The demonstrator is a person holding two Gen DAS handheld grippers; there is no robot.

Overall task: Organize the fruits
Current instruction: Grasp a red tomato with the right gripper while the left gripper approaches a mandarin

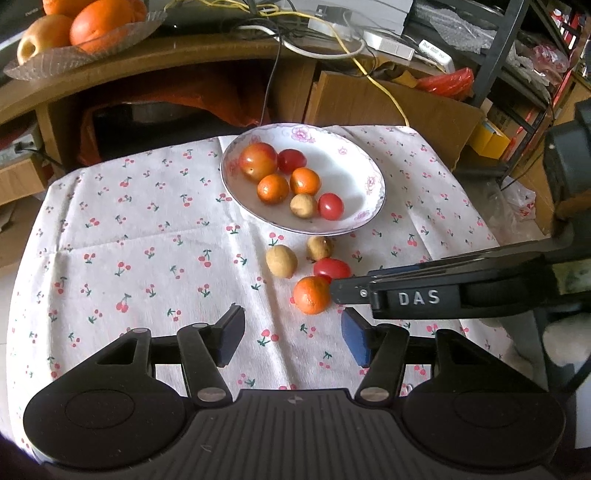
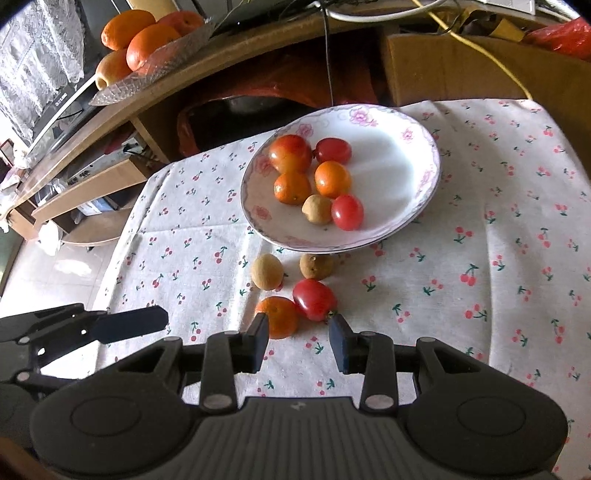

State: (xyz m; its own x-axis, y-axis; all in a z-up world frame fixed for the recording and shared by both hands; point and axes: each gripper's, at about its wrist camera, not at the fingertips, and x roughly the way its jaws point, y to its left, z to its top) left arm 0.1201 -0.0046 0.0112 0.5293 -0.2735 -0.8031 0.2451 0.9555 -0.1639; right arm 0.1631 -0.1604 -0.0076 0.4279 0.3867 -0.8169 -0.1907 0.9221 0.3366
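A white flowered plate [image 1: 365, 166] [image 2: 406, 155] on the cherry-print cloth holds several small fruits: oranges, red tomatoes, a brown longan. In front of it lie two longans [image 1: 281, 261] [image 2: 266, 271], a red tomato [image 1: 332, 268] [image 2: 314, 299] and a small orange [image 1: 311, 295] [image 2: 277, 316]. My left gripper [image 1: 293, 338] is open and empty, just short of the orange. My right gripper [image 2: 298, 341] is open and empty, its left finger [image 2: 258, 341] beside the orange. In the left wrist view it [image 1: 424, 291] reaches in from the right, tip touching the orange.
A wooden desk [image 1: 147, 62] stands behind the table with a glass dish of large oranges [image 1: 92, 26] [image 2: 151, 40] and cables. A cardboard box [image 1: 388, 99] and a shelf rack [image 1: 517, 74] stand at the back right. The cloth [image 1: 129, 240] reaches left.
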